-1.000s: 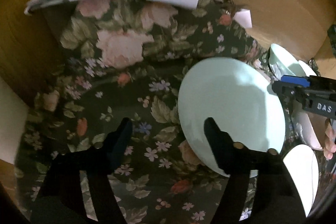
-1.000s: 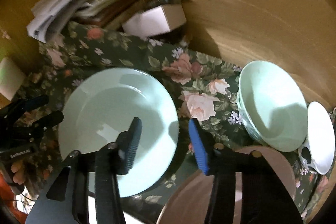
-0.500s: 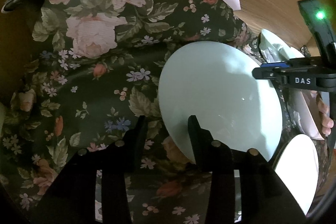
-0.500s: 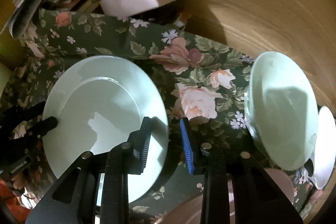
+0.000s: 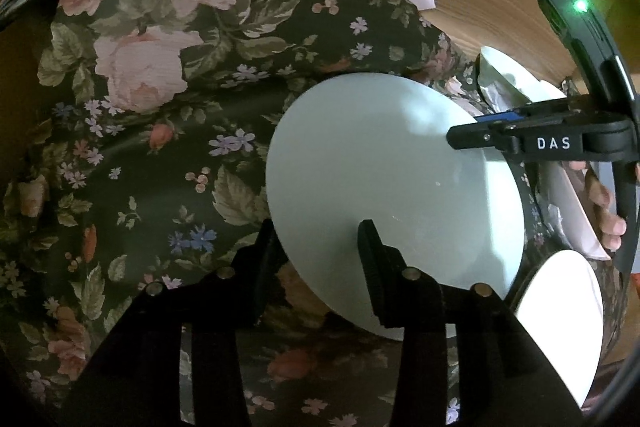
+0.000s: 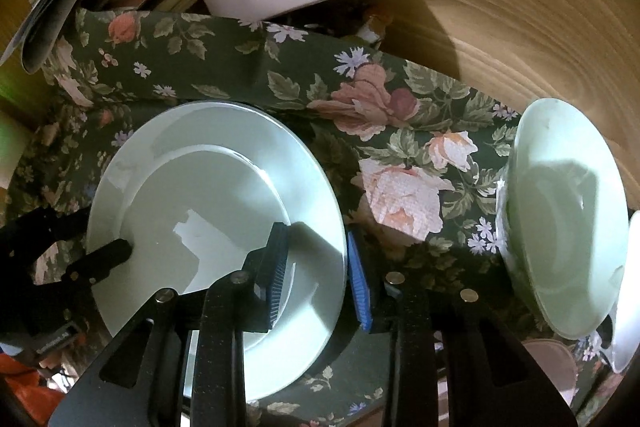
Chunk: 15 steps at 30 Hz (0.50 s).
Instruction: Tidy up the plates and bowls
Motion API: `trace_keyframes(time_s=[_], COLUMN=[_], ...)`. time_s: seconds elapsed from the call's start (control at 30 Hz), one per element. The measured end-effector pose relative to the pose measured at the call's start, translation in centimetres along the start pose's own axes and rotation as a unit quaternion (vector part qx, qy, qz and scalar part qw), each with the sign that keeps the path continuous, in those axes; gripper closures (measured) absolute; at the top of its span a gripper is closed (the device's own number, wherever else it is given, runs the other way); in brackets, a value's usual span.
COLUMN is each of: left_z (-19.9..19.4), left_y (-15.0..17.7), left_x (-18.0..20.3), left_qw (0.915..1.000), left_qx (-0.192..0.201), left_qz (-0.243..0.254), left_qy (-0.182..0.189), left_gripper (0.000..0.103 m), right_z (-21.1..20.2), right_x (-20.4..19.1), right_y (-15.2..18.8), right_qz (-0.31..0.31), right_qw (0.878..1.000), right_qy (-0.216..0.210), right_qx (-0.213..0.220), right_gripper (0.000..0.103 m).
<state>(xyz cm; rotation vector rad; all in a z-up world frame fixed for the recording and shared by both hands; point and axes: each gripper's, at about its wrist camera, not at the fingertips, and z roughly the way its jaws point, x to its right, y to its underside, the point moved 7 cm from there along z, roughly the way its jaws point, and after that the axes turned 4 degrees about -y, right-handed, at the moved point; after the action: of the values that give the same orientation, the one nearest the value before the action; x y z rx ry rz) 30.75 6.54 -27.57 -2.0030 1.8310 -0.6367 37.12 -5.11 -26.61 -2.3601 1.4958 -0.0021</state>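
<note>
Both sets of jaws have closed in on the same pale green plate [image 6: 216, 215], one at each side of its rim. The right gripper [image 6: 316, 279] has one pad over the near rim and the blue one under it, apparently pinching. The left gripper [image 5: 320, 251] straddles the opposite edge, narrowed, though I cannot tell if it presses. Two grips would keep a wide, slick plate level when lifted. It lies on the flowered cloth [image 6: 248, 67] covering the surface. To the right a green bowl [image 6: 568, 219] waits, probably its neighbour once things are sorted.
</note>
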Motion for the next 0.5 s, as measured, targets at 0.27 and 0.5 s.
trace_keyframes(time_s=[0.27, 0.5], left_z=[0.5, -0.1], left_y=[-0.2, 0.0], left_x=[0.5, -1.0], left_qw=[1.0000, 0.9997], left_qx=[0.000, 0.003], left_qz=[0.001, -0.025], left_qy=[0.003, 0.002], left_gripper=[0.063, 0.063], right_z=[-0.3, -0.9], right_x=[-0.4, -1.3], right_y=[0.4, 0.4], right_qz=[-0.011, 0.004], right_qw=[1.000, 1.000], right_qy=[-0.001, -0.016], right_qx=[0.002, 0.012], right_gripper=[0.076, 0.076])
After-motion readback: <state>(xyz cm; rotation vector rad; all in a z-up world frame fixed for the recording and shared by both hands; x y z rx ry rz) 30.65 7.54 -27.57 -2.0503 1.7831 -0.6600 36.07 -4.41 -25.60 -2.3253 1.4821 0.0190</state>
